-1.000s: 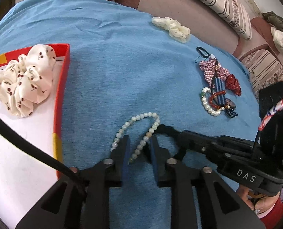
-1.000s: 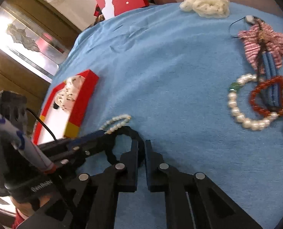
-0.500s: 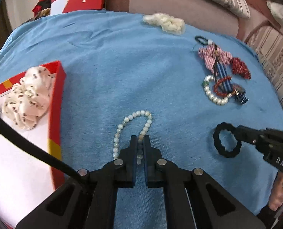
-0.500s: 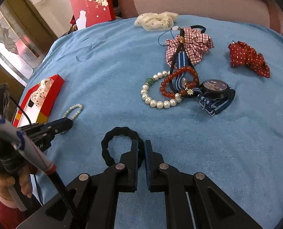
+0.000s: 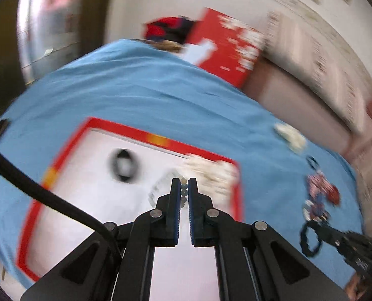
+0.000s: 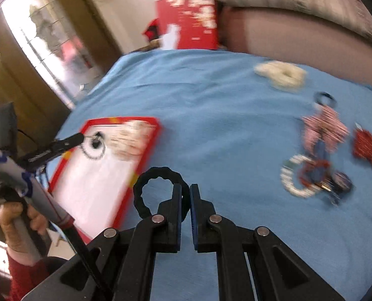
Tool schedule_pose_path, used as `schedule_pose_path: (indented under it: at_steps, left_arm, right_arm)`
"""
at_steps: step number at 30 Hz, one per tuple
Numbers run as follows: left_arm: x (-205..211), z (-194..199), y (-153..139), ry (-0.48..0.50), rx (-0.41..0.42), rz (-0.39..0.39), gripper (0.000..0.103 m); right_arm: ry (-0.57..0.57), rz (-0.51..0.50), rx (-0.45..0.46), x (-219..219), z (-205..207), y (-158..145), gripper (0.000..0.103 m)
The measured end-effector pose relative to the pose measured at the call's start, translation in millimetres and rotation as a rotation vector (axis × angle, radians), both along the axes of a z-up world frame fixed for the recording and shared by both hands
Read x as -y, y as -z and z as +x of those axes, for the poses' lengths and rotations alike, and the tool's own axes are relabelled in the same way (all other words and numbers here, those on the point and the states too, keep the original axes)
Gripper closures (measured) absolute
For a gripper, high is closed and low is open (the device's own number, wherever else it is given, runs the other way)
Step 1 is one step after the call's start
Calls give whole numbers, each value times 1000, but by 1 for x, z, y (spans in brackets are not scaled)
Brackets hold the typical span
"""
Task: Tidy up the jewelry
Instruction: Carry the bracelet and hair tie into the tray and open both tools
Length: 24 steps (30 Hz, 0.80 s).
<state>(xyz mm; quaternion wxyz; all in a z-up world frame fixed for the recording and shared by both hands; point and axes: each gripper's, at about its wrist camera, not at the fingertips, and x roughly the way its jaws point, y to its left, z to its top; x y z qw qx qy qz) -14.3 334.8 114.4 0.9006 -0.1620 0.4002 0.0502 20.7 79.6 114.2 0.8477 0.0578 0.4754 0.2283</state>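
Bracelet (image 5: 183,190) blurred between closed jaws.

My left wrist camera looks steeply down along its tool (image 5: 183,195), close over the red-rimmed white tray (image 5: 158,139). My right wrist camera sits farther back and to the right, facing the blue cloth-covered bench (image 6: 211,115). Both views share the tray (image 6: 150,145) and the upright red box (image 6: 186,20).
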Motion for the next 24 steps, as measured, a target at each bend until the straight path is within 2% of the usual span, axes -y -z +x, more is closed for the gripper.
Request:
schedule_pose_path:
  at_steps: [5, 9, 12, 20, 22, 24]
  left_arm:
    - [-49, 1, 25, -132, -45, -60, 98]
    - [-77, 6, 43, -196, -66, -136, 98]
    - [-90, 11, 48, -228, -65, -161, 98]
    - [-106, 19, 61, -292, -123, -153, 98]
    - [-110, 17, 60, -314, -120, -168, 97]
    - [-111, 14, 58, -327, -105, -187, 92]
  right_arm:
    - [-100, -16, -13, -80, 23, 14, 96]
    - [-137, -24, -56, -130, 41, 37, 96]
    - [-148, -54, -71, -156, 53, 53, 96]
    - [-134, -79, -98, -176, 69, 71, 95]
    - [-131, -73, -104, -176, 69, 71, 91]
    - [-135, -64, -110, -176, 67, 70, 77]
